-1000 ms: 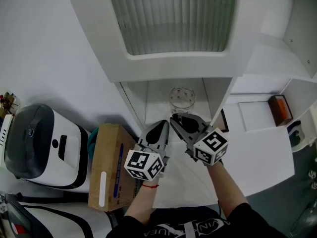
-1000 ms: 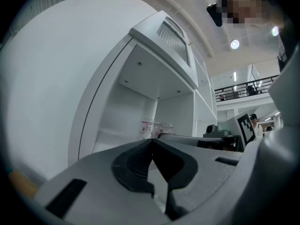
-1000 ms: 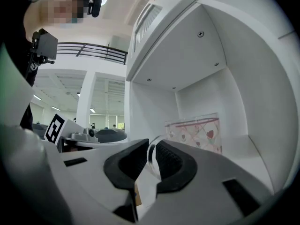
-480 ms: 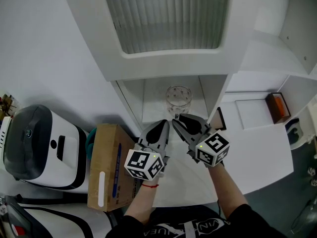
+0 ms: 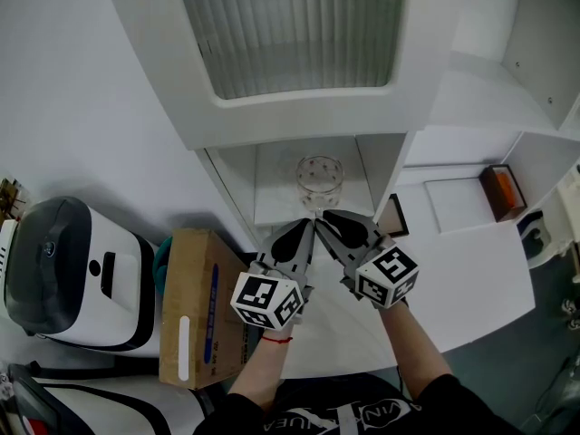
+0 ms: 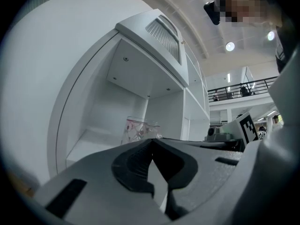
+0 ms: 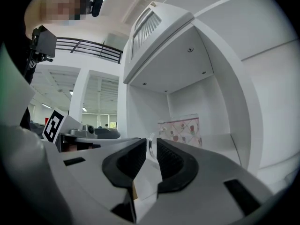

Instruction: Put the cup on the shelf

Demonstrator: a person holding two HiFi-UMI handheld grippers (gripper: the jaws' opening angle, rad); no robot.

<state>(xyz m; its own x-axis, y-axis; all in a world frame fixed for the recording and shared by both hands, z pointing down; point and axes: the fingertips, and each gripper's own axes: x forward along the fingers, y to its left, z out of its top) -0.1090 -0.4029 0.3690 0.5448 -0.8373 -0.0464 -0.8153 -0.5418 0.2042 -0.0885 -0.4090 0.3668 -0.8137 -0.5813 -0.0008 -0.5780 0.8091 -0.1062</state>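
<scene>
Cup (image 5: 319,178) on shelf (image 5: 272,199), handle (image 7: 150,147) half hidden by right gripper (image 5: 323,216), jaws parted; left gripper (image 5: 306,226) jaws together

The head view looks steeply down from above the jaws. Each gripper view looks low along its own jaws; all 3 share the cup (image 5: 320,178) just beyond them.

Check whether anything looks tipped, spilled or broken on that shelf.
Nothing stands out. The cup stands upright on the shelf, looks whole, and has no spill around it.
</scene>
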